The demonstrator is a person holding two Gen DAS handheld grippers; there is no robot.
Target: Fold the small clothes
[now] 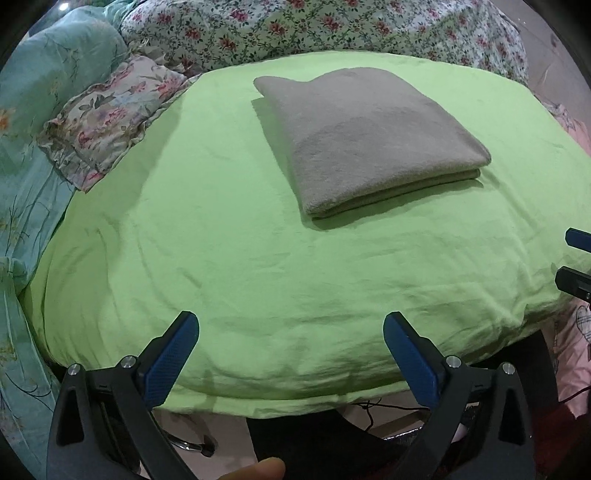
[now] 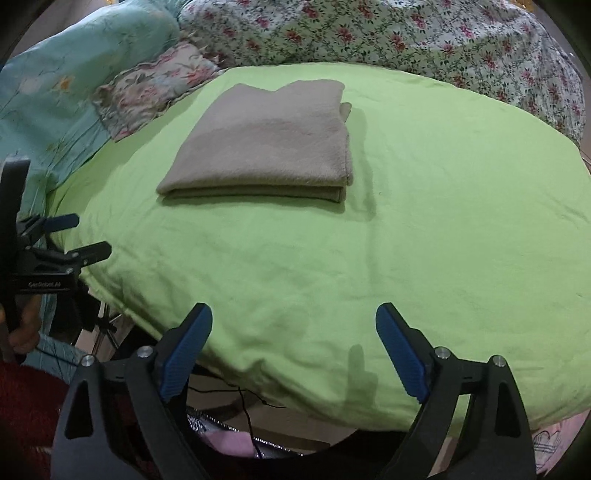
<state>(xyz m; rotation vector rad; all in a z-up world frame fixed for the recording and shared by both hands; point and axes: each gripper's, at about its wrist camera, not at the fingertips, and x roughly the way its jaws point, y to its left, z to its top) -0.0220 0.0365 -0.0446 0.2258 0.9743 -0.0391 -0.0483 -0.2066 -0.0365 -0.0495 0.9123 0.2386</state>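
Note:
A grey-beige cloth [image 1: 369,140] lies folded into a thick rectangle on the light green sheet [image 1: 240,258]. It also shows in the right wrist view [image 2: 266,147], folded the same way. My left gripper [image 1: 291,325] is open and empty, held back over the near edge of the sheet, well short of the cloth. My right gripper [image 2: 293,317] is open and empty too, over the near edge. The right gripper's tips [image 1: 576,258] show at the right edge of the left view; the left gripper [image 2: 85,236] shows at the left edge of the right view.
A floral pillow [image 1: 110,114] and a teal quilt [image 1: 37,110] lie at the left. A flowered blanket [image 1: 332,29] is bunched behind the sheet. Pink fabric [image 1: 569,350] lies at the right. Cables [image 2: 255,406] and a metal frame [image 1: 188,445] sit below the near edge.

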